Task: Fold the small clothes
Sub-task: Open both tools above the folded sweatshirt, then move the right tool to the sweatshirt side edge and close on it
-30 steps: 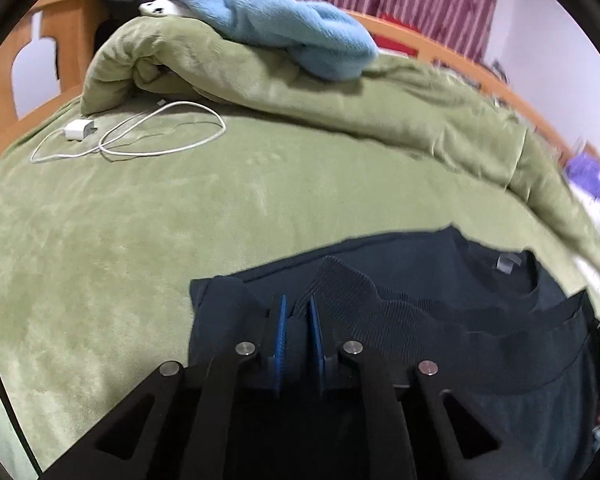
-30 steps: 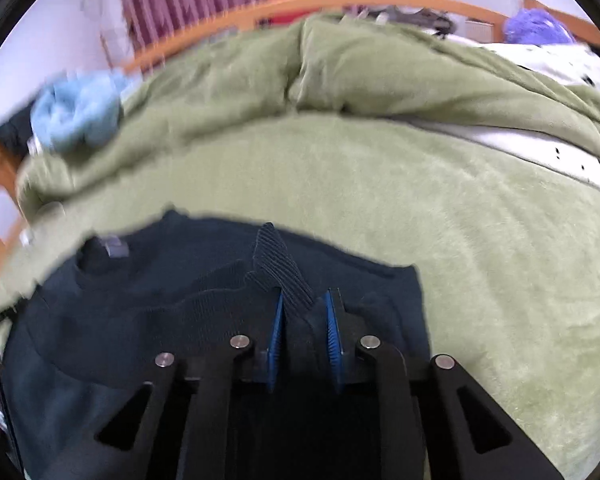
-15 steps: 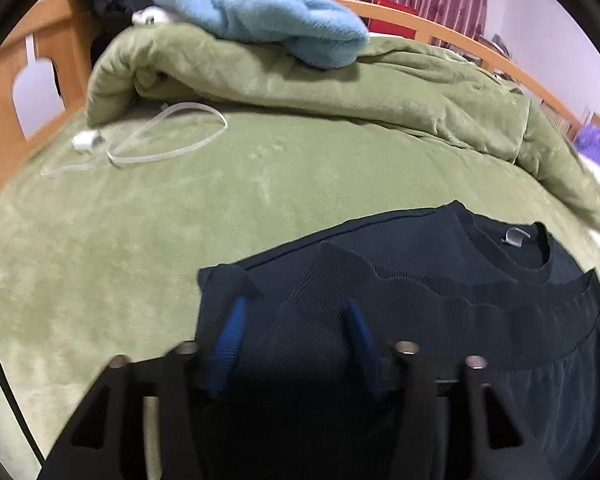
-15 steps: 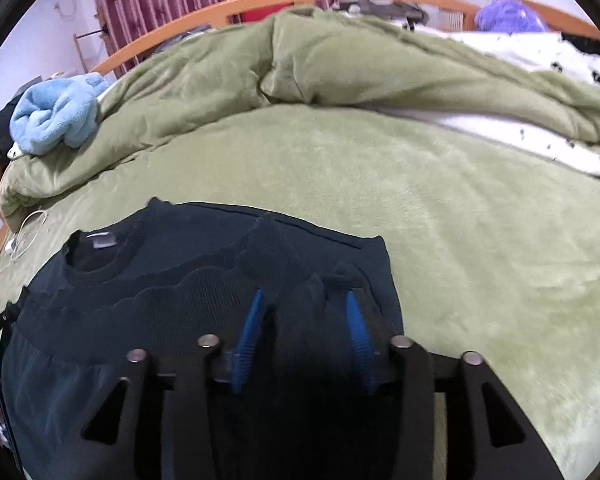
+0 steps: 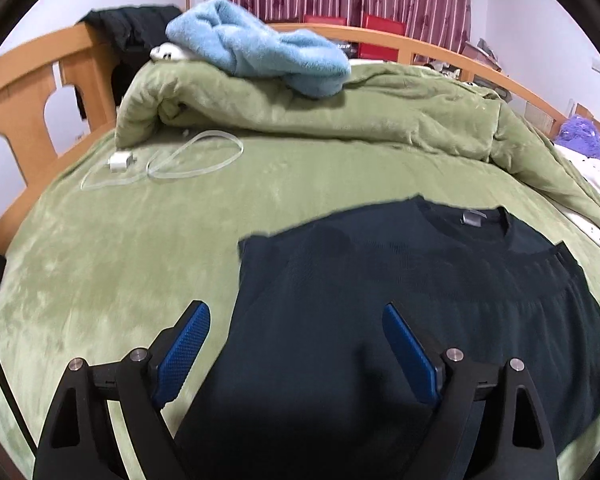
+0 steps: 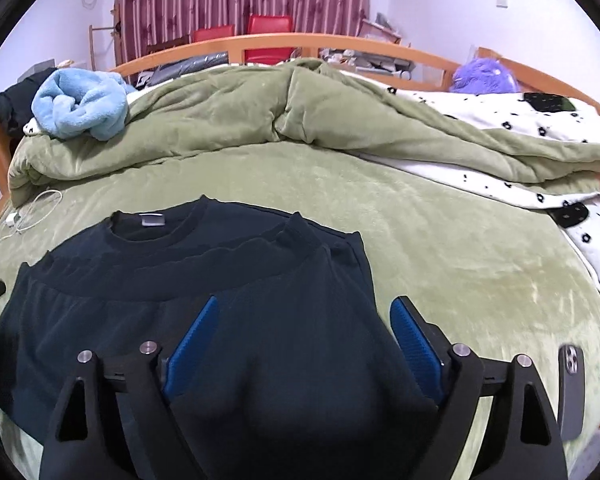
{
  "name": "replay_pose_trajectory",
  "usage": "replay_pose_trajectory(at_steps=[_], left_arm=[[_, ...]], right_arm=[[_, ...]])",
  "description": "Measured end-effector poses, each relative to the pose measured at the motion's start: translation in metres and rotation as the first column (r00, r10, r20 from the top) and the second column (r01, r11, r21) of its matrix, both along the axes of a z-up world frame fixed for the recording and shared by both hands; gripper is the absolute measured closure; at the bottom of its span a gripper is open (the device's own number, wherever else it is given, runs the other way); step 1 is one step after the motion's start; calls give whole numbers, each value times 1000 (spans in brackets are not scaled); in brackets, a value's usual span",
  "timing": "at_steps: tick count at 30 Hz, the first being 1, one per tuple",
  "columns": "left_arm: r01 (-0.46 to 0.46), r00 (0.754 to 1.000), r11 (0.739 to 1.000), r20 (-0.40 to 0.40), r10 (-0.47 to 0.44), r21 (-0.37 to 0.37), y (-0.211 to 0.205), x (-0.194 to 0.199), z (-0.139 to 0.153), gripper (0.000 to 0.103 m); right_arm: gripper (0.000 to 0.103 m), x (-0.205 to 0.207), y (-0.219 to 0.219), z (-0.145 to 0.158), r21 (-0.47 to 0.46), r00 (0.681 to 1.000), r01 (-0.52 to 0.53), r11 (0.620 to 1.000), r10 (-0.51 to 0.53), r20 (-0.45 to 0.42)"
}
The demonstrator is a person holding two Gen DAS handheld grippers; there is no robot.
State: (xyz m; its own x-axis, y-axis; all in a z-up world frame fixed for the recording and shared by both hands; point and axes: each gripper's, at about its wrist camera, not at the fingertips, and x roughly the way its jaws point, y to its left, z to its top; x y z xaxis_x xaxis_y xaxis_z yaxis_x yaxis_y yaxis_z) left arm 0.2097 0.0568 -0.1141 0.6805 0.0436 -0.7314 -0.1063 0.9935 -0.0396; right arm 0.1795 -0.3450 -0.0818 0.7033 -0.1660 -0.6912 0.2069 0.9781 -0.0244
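Observation:
A dark navy sweater [image 5: 400, 288] lies on the green bedspread [image 5: 120, 248], its ribbed hem folded up to just under the collar with the grey label [image 5: 473, 218]. My left gripper [image 5: 296, 320] hovers above the sweater's left edge, jaws opening wide, nothing pressed between the blue pads. In the right wrist view the same sweater [image 6: 220, 280] lies flat, the hem band across its chest. My right gripper [image 6: 304, 320] hangs over its right side, jaws opening too, with the cloth below them and not gripped.
A rolled green duvet [image 5: 340, 112] with a light blue towel [image 5: 256, 48] on it lies behind. A white charger and cable [image 5: 156, 162] sit at the left. A spotted white blanket [image 6: 540, 152] is at right, a phone [image 6: 571, 396] near the bed's front edge. A wooden bed frame [image 5: 32, 92] surrounds the bed.
Both grippers were shut on the sweater's hem; they let it go, opened wide and drew back and up. The hem now rests folded on the sweater's chest.

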Motion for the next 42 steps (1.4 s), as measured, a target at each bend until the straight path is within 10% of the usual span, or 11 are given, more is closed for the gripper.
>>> replay_pose_trajectory(at_steps=[19,30,35,42], left_arm=[[-126,992,992,30,125,25,107,-78,17,15],[-192,981,981,-29,192,29,167,-96,1,14],[-208,977,977,-45,206,-37,190,-105,-5,14],[-228,973,973,-51,226,-36,204,-110,-10,14]], right_arm=[[20,-49,215,-24,132,942,-332,934,336,-4],[26,-86,329,-47,146,811,-578,803,585,-12],[26,-99,368,-77,28,745,-660,751,659,-104],[27,-103,406,-101,-294,751,-657,695,640,-166]])
